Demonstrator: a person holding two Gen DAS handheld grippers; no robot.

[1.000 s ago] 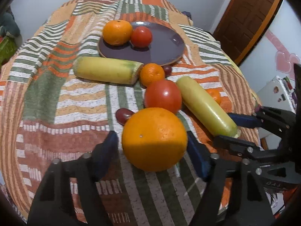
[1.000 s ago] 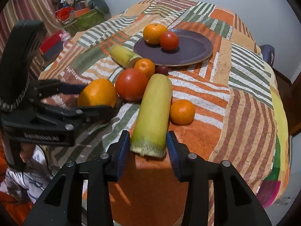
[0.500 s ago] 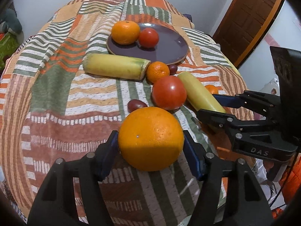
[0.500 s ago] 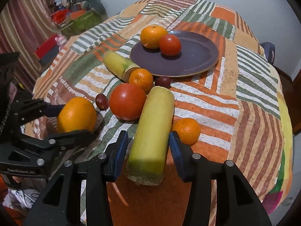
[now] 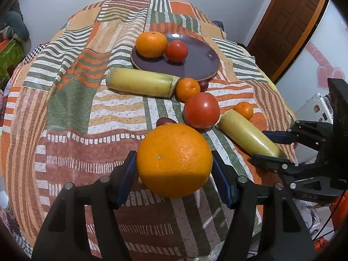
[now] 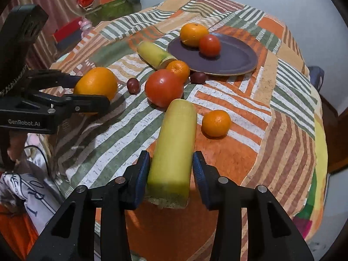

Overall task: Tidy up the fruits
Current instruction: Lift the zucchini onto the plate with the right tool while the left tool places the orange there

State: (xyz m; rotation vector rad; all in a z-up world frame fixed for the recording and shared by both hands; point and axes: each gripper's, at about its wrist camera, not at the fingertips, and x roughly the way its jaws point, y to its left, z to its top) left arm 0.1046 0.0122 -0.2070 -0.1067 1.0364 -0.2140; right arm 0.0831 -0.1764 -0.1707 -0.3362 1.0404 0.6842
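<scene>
Surface: patchwork striped cloth point(image 5: 71, 108) over a rounded table, wall behind, a wooden door point(image 5: 289, 28) off to your right.
Left tool: your left gripper point(image 5: 174, 171) is clamped on the big orange point(image 5: 175, 159), both blue pads against its sides.
Right tool: your right gripper point(image 6: 171, 174) brackets the cut end of the yellow-green stalk point(image 6: 174, 150); whether the pads press it firmly, you cannot tell for sure, but it looks gripped.
Change: over the last second the orange has come up off the cloth, and the right jaws have slid further along the stalk and narrowed onto it.
Meaning: both pickups look secured, so carrying to the purple plate point(image 5: 195, 65) is probably next.
Plate: holds a tangerine point(image 5: 151, 44) and a small tomato point(image 5: 176, 50); its right half is bare.
Obstacles: the large tomato point(image 5: 201, 110), a small mandarin point(image 5: 187, 89) and two dark plums point(image 6: 133, 85) lie between you and the plate; a second stalk point(image 5: 141, 82) lies just beside its near rim.
Edges: the gripped stalk end sits near the table's drop-off; lift before swinging.
Room: open cloth lies left of the fruit cluster.
</scene>
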